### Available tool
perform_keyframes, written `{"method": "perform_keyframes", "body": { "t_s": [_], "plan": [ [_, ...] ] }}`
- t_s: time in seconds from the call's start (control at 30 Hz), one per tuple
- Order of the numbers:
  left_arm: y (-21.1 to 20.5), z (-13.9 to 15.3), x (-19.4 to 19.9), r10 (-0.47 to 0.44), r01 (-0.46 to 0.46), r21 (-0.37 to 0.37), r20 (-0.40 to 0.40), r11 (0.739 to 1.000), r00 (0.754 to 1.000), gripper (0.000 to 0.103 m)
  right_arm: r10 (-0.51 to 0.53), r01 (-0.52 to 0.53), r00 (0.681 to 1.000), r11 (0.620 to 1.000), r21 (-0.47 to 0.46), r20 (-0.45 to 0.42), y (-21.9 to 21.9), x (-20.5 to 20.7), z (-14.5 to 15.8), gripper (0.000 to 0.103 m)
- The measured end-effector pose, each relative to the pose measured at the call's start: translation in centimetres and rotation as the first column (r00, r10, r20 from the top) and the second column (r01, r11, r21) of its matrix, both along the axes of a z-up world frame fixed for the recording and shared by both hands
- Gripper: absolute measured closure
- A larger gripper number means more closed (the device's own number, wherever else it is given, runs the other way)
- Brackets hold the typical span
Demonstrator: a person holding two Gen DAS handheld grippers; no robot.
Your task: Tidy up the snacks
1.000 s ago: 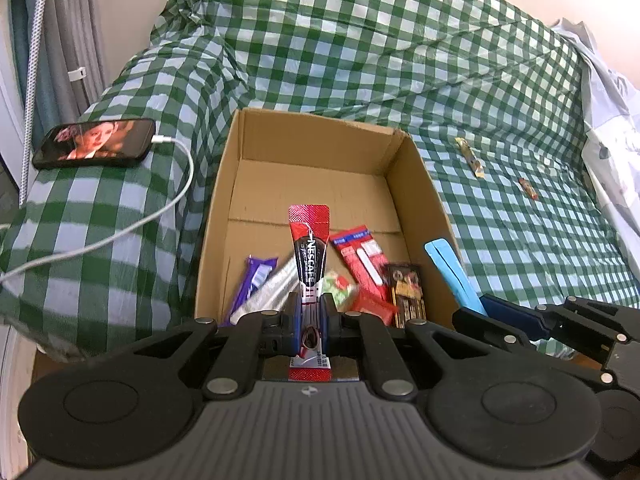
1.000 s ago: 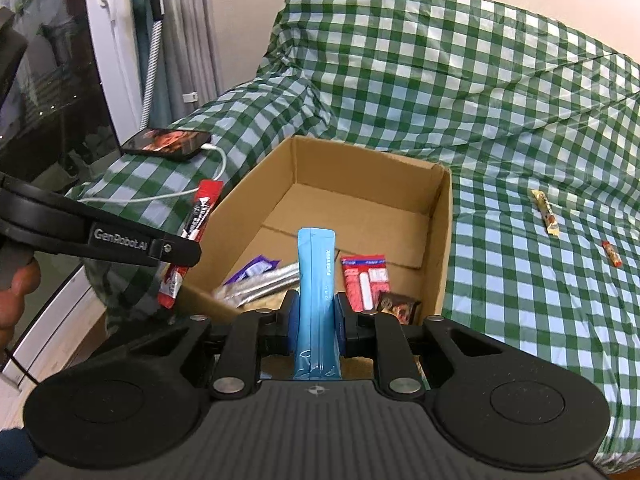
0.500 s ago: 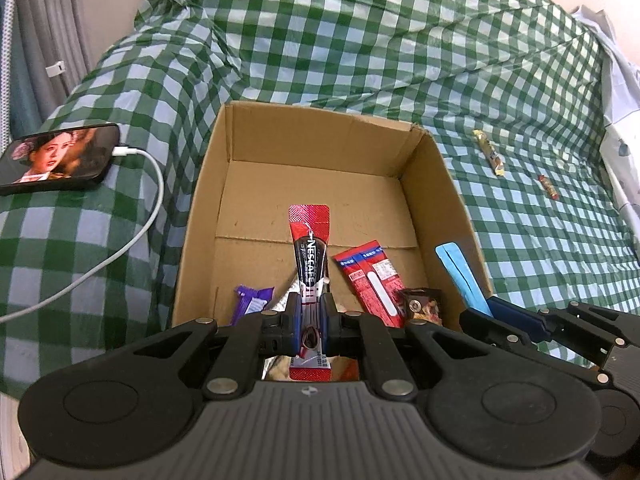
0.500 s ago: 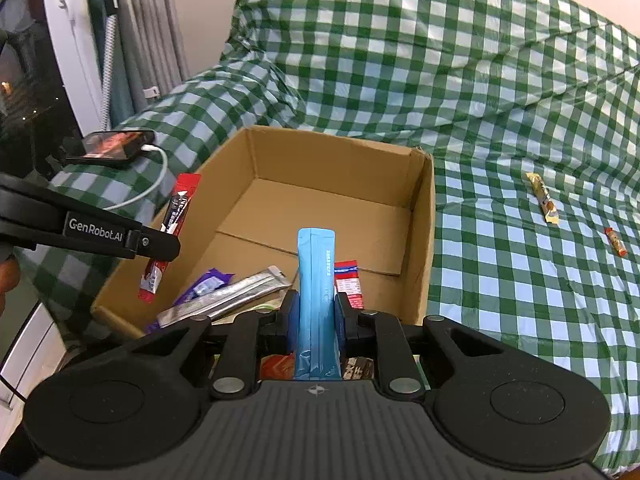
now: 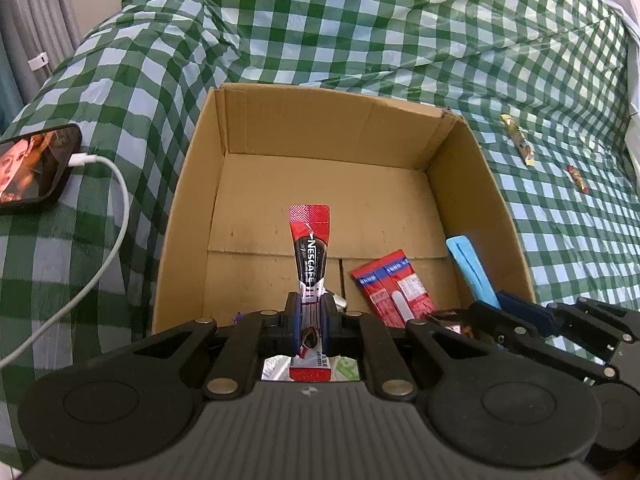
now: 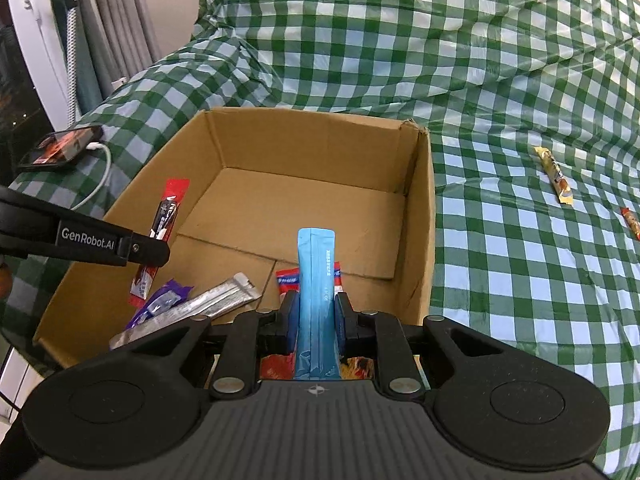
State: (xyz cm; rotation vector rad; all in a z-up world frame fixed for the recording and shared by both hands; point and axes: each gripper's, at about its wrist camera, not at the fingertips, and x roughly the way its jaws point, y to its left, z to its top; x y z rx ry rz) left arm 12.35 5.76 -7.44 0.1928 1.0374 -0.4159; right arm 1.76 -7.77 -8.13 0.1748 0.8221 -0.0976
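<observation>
Left tongs [image 5: 310,312] clamped on red coffee stick [image 5: 310,252], right tongs [image 6: 317,312] on blue sachet [image 6: 316,272], both above cardboard box [image 6: 420,216]. Several snacks already inside; two bars [image 6: 554,176] left on checkered cover [image 6: 520,280].

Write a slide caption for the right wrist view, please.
Right gripper clamps a light blue stick sachet above an open brown cardboard box holding assorted snack packets, on a green checked cloth.

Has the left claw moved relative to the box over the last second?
Yes. The left claw, shut on the Nescafe stick, has advanced over the cardboard box, toward its far wall.
</observation>
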Motion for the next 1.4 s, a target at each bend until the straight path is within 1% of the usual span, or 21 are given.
{"method": "perform_keyframes", "body": {
  "t_s": [0.07, 0.13, 0.17, 0.2, 0.23, 0.27, 0.3, 0.33, 0.4, 0.43, 0.53, 0.67, 0.9, 1.1, 1.27, 1.4],
  "plan": [
    [-0.3, -0.2, 0.5, -0.003, 0.003, 0.013, 0.018, 1.000, 1.000, 0.089, -0.011, 0.011, 1.000, 1.000, 0.002, 0.004, -0.2, 0.6, -0.2, 0.083],
    [-0.6, -0.4, 1.0, 0.000, -0.001, 0.036, 0.029, 0.999, 1.000, 0.060, -0.032, 0.032, 0.999, 0.999, 0.015, 0.005, -0.6, 1.3, -0.3, 0.080],
    [-0.5, -0.4, 1.2, 0.015, -0.016, 0.043, 0.026, 0.999, 1.000, 0.024, -0.043, 0.043, 0.999, 0.999, 0.023, 0.000, -0.8, 1.7, -0.3, 0.076],
    [-0.3, -0.3, 1.1, 0.038, -0.039, 0.043, 0.031, 0.998, 0.999, 0.000, -0.054, 0.054, 0.999, 0.998, 0.024, -0.003, -0.9, 1.7, -0.3, 0.059],
    [-0.1, -0.1, 1.0, 0.059, -0.061, 0.038, 0.043, 0.997, 0.997, 0.001, -0.064, 0.064, 0.998, 0.998, 0.021, -0.001, -1.0, 1.7, -0.2, 0.042],
    [0.3, 0.2, 0.6, 0.075, -0.077, 0.025, 0.058, 0.997, 0.995, 0.000, -0.071, 0.070, 0.998, 0.997, 0.019, 0.003, -0.9, 1.4, 0.0, 0.035],
    [0.5, 0.4, 0.3, 0.071, -0.072, 0.023, 0.056, 0.997, 0.996, 0.000, -0.068, 0.068, 0.998, 0.998, 0.019, 0.005, -0.7, 0.9, 0.2, 0.027],
    [0.7, 0.4, 0.0, 0.066, -0.068, 0.032, 0.047, 0.997, 0.997, 0.000, -0.062, 0.062, 0.998, 0.998, 0.021, 0.002, -0.5, 0.6, 0.3, 0.021],
    [1.3, 0.3, -1.0, 0.082, -0.084, 0.056, 0.021, 0.995, 0.996, 0.000, -0.053, 0.053, 0.998, 0.998, 0.025, -0.017, 0.3, -0.7, 0.5, 0.015],
    [1.8, 0.3, -1.7, 0.091, -0.091, 0.057, 0.010, 0.994, 0.996, 0.000, -0.053, 0.054, 0.998, 0.998, 0.027, -0.025, 0.7, -1.3, 0.7, 0.013],
    [3.3, 0.5, -4.2, 0.106, -0.104, 0.046, -0.025, 0.993, 0.994, 0.000, -0.036, 0.038, 0.998, 0.998, 0.044, -0.054, 2.7, -3.7, 1.3, 0.012],
    [5.2, 1.4, -8.1, 0.111, -0.110, 0.044, -0.033, 0.993, 0.993, 0.000, -0.022, 0.025, 0.998, 0.999, 0.044, -0.054, 5.7, -6.9, 2.7, 0.010],
    [6.2, 2.7, -13.7, 0.097, -0.097, 0.056, 0.003, 0.994, 0.995, 0.000, -0.034, 0.034, 0.999, 0.999, -0.008, 0.042, 7.8, -12.0, 5.6, 0.007],
    [7.3, 4.0, -16.7, 0.128, -0.129, 0.040, 0.039, 0.991, 0.991, 0.000, -0.033, 0.035, 0.996, 0.999, -0.031, 0.083, 8.7, -15.3, 6.7, 0.005],
    [7.7, 4.8, -18.7, 0.124, -0.127, 0.037, 0.070, 0.991, 0.990, 0.000, -0.020, 0.028, 0.993, 0.997, -0.072, 0.117, 9.3, -17.5, 7.5, 0.003],
    [8.0, 5.3, -20.0, 0.126, -0.130, 0.036, 0.094, 0.991, 0.988, 0.000, -0.024, 0.036, 0.990, 0.996, -0.080, 0.141, 9.5, -18.7, 8.1, 0.003]
  ]
}}
